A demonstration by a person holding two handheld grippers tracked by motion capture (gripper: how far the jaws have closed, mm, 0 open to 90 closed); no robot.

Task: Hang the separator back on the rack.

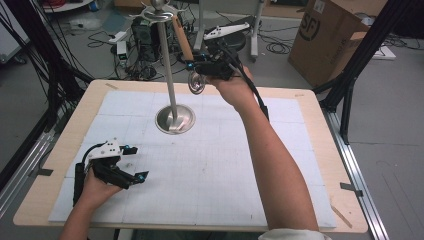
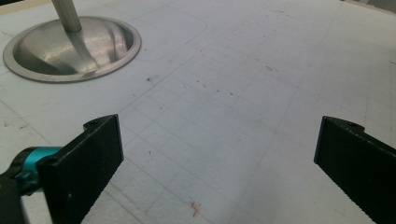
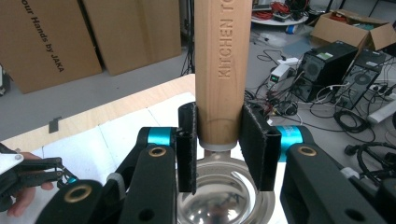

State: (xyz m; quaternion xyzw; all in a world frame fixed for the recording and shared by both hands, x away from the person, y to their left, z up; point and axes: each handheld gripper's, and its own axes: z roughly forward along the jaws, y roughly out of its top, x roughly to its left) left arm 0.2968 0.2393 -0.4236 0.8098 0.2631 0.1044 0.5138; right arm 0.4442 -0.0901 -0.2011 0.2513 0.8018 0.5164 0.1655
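A steel stand rises from a round base (image 1: pixel 174 120) (image 2: pixel 70 46) on the white mat, and its pole (image 1: pixel 167 65) ends in hooks (image 1: pixel 156 12) at the top. My right gripper (image 1: pixel 200 67) (image 3: pixel 219 144) is raised just right of the pole, shut on the wooden handle (image 3: pixel 222 60) (image 1: pixel 182 40) of a ladle. The ladle's metal bowl (image 1: pixel 196 82) (image 3: pixel 219 200) hangs below the jaws, and the handle points up and away. My left gripper (image 1: pixel 136 162) (image 2: pixel 219 149) rests low on the mat at the near left, open with nothing between its jaws.
The white gridded mat (image 1: pixel 215 165) covers a wooden table (image 1: pixel 310 100). Beyond the far edge, on the floor, lie a cardboard box (image 1: pixel 327 35), a computer tower (image 1: pixel 145 35) and loose cables. Black frame legs (image 1: pixel 350 75) stand at both sides.
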